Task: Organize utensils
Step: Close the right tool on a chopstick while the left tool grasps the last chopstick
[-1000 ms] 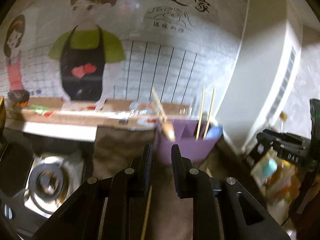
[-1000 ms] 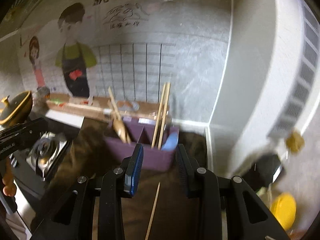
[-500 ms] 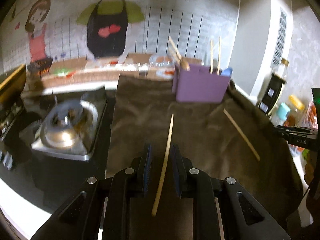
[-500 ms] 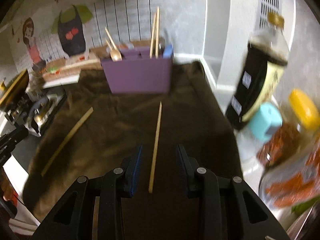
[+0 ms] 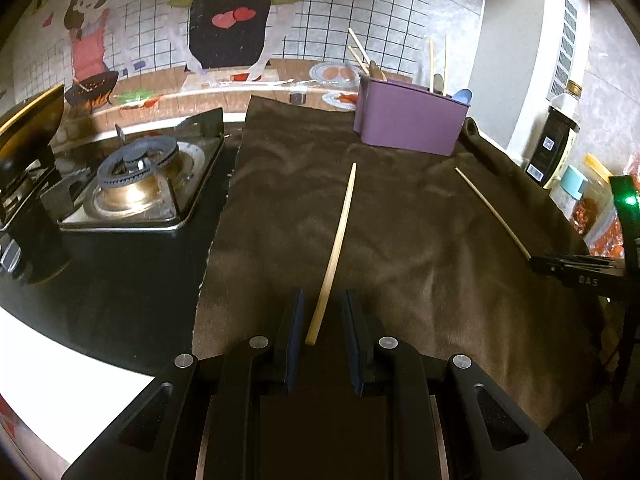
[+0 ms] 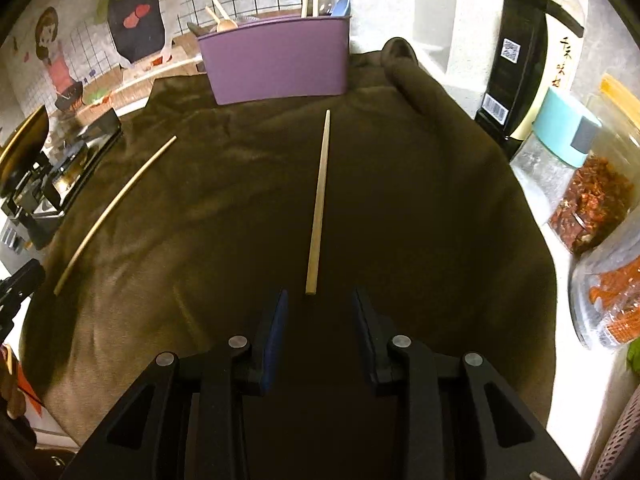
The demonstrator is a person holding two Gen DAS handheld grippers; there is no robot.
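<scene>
Two loose wooden chopsticks lie on a brown cloth [image 5: 400, 240]. One chopstick [image 5: 334, 252] lies with its near end between the fingers of my open left gripper [image 5: 321, 300]; it also shows at the left of the right wrist view [image 6: 116, 208]. The other chopstick [image 6: 319, 200] ends just ahead of my open right gripper [image 6: 318, 304]; it also shows in the left wrist view [image 5: 492, 212]. A purple utensil holder [image 6: 276, 64] stands at the far end of the cloth, with chopsticks, wooden spoons and a blue spoon in it.
A gas stove [image 5: 136, 176] sits left of the cloth. A dark sauce bottle [image 6: 528, 52], a teal-lidded jar [image 6: 560, 148] and containers of red food [image 6: 600, 200] stand along the right edge. The tiled wall with a cartoon mural is behind.
Both grippers have tilted down and come lower toward the cloth; each chopstick's near end now lies at or between the fingertips. The chopsticks have not moved.
</scene>
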